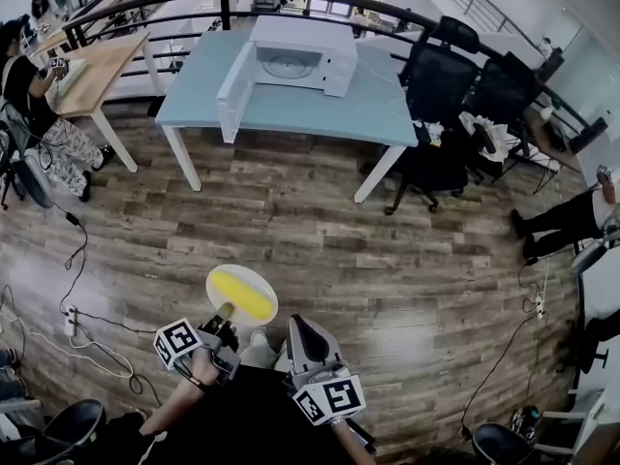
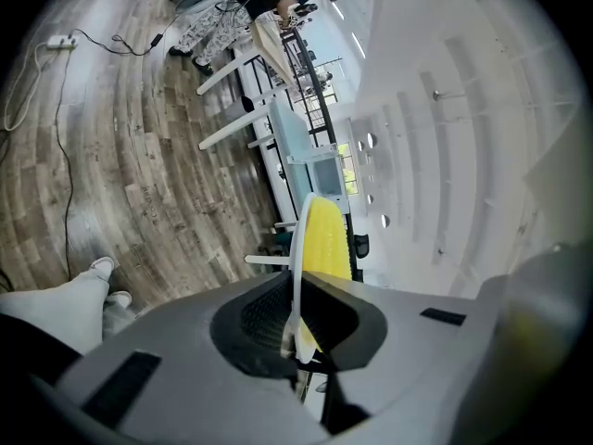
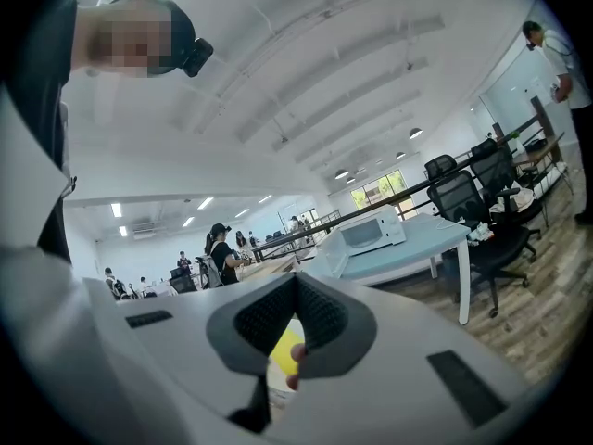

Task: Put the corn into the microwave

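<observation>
Corn (image 1: 242,294), one yellow cob, lies across the middle of one white plate (image 1: 260,315), and that plate is in the air close in front of me, well short of the desk. My left gripper (image 1: 223,318) is clamped on the plate's near rim, with the rim pinched edge-on between the pads. My right gripper (image 1: 300,327) hangs just beside it with its jaws together on nothing; through the gap beneath them I only see the plate and cob beyond.

I judge the step in hand to be the carry across the wooden floor (image 1: 320,231). The plate is held by one edge only and the cob is round, so I would hold the wrist steady and the plate flat, walk smoothly, and bring the free right gripper under the far rim if it sags.

Farther off stands one pale blue desk (image 1: 291,114), and on it one white microwave (image 1: 300,61) set at the far edge, about midway along. Its single door (image 1: 235,90) is swung out on the left toward the desk's near edge. I would come in at the near edge to the right of that door, so the plate slides straight into the cavity. Black chairs (image 1: 441,76), at least two, crowd the desk's right end.
</observation>
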Tool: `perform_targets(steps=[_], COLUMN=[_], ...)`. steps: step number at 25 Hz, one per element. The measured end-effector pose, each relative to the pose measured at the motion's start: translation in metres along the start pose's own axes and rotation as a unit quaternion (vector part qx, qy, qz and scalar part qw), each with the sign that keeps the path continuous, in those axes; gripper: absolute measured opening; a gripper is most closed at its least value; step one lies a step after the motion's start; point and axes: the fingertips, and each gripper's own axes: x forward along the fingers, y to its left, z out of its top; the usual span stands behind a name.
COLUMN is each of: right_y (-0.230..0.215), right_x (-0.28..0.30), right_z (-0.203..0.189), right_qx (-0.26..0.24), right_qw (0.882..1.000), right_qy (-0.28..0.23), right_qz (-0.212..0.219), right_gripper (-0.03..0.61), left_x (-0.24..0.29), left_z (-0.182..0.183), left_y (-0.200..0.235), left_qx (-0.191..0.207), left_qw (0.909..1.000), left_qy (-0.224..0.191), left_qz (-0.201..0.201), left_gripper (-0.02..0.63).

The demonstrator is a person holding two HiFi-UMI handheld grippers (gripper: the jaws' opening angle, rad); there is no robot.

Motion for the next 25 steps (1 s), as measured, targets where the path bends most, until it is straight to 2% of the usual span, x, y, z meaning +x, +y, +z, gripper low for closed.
perform_targets(steps=[9, 17, 25], right_y=[0.009, -0.003, 0.001], right_x=[0.01, 0.023, 0.052], right_z=[-0.006, -0.001, 0.007], right_qx=[-0.001, -0.012, -0.013], right_qw=[1.0, 0.999, 1.0], right_qy=[0.0, -0.013, -0.019], right_qz=[-0.01, -0.038, -0.005], right_gripper=[0.009, 0.008, 0.008], left_x=[0.001, 0.018, 0.028], left_z=[0.016, 0.029, 0.056], left_y=[-0.001, -0.004, -0.005], left_qx=[0.003, 0.015, 0.017], left_qw=[1.0, 0.9998, 0.9998], left_qy=[0.005, 0.014, -0.002], left_qz=[-0.001, -0.002, 0.005], left_gripper=[0.018, 0.018, 0.02])
